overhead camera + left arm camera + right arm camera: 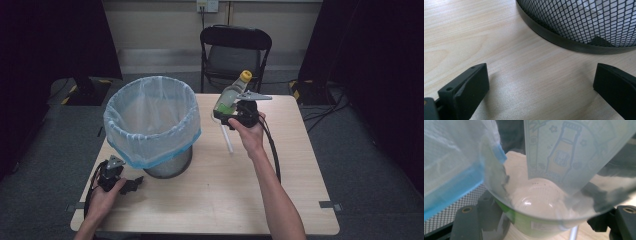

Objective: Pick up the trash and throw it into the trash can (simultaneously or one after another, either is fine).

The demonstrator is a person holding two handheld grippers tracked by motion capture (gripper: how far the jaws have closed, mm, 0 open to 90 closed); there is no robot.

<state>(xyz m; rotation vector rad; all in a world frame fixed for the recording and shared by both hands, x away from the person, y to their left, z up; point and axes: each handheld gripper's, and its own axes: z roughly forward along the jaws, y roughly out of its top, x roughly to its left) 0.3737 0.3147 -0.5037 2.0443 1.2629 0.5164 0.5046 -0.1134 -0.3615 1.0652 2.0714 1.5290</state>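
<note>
The table was a pale wood top with rounded corners, standing on a grey floor. A mesh bin lined with a blue-edged bag stood on it, toward its left side. Just right of the bin, a white straw-like stick lay flat on the wood. In front of the bin, near the table's left front corner, the left gripper rested on the top, jaws apart. Behind the bin's far side, past the table's back edge, a folding chair stood on the floor.
</note>
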